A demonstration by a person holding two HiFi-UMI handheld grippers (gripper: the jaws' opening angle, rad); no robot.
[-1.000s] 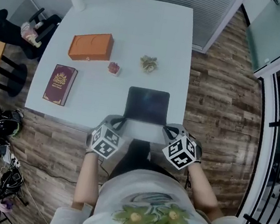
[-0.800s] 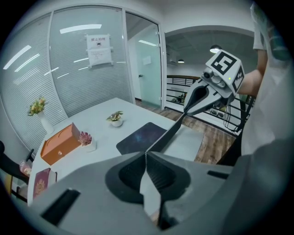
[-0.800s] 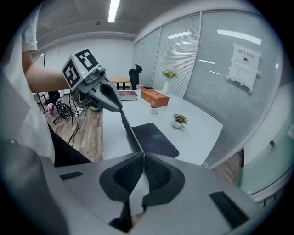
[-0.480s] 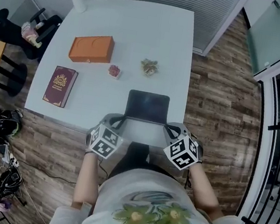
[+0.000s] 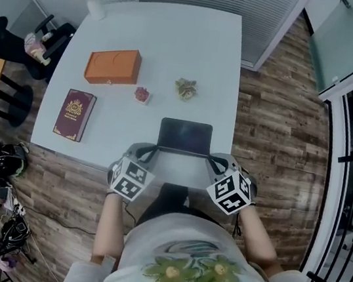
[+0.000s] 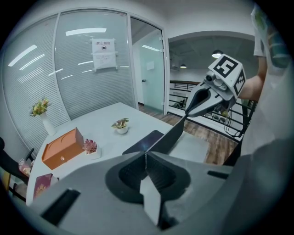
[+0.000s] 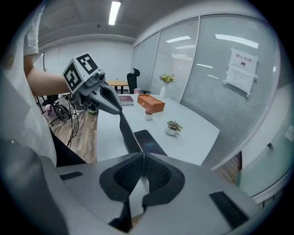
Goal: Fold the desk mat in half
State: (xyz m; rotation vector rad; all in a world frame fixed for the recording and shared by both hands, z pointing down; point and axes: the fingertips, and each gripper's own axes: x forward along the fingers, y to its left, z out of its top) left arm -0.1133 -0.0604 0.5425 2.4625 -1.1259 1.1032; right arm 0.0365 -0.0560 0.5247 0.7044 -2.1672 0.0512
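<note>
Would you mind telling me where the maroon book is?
In the head view, the maroon book lies near the left edge of the white table, below the orange box and left of the desk mat.

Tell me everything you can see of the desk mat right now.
The desk mat is a thin, flexible rectangle, dark on top and paler grey underneath. Its far part lies flat on the white table, close to the table's front edge. The near edge is raised off the table, pinched at its corners by the left claw and the right claw, both shut on it.
</note>
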